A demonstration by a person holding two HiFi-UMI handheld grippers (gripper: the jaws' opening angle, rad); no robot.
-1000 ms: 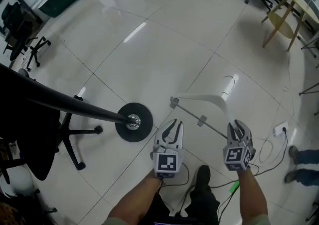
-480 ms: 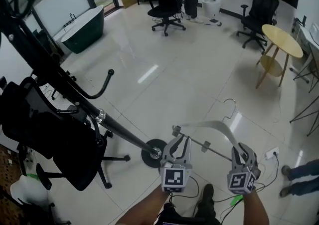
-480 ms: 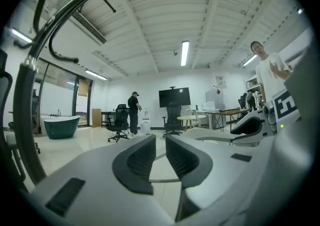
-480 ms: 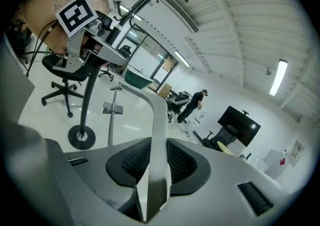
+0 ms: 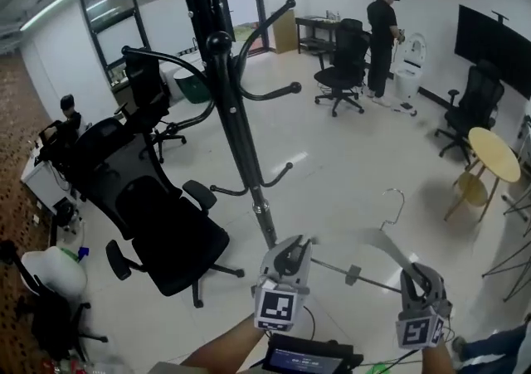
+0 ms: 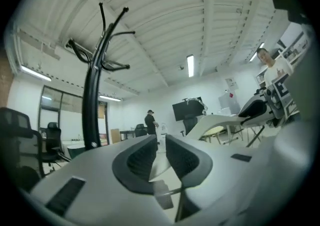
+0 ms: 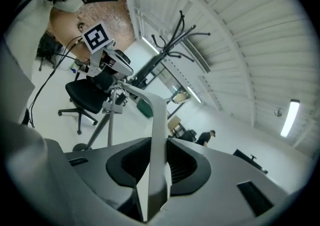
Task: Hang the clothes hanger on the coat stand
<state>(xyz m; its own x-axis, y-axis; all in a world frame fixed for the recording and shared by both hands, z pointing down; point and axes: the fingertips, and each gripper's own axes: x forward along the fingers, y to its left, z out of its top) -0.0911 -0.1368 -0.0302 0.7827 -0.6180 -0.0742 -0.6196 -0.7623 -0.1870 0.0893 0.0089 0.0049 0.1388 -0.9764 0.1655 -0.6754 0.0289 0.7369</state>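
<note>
Clothes hanger [image 5: 377, 237]: white, carried roughly level between the two grippers. Its wire hook [image 5: 397, 198] points up and away from the person, free of everything.
Where it is: in the air to the right of the coat stand [image 5: 238, 128], not touching it. The hook is well apart from every curved arm.
Right gripper [image 5: 417, 274]: jaws part closed and clamped on the flat right arm of the hanger, which stands edge-on between the pads. The grip has not altered over the last second.
Left gripper [image 5: 292, 246]: jaws drawn to a narrow slot with the hanger's left end and its small clip in it. It looks pinched there.
Just changed: a second ago the head view looked down at the floor and the stand's round base. It has since tilted up, so the pole and its arms are now in view. Both grippers now aim toward the ceiling.
Meaning: I judge the carry over and the aiming begun. The hook must still be lifted across to an arm.
Nearest peg: a low upturned arm [image 5: 280, 173] just left of the hook.
Around: black office chair [image 5: 158, 223] left of the pole; a person [image 5: 383, 32] far back.
</note>
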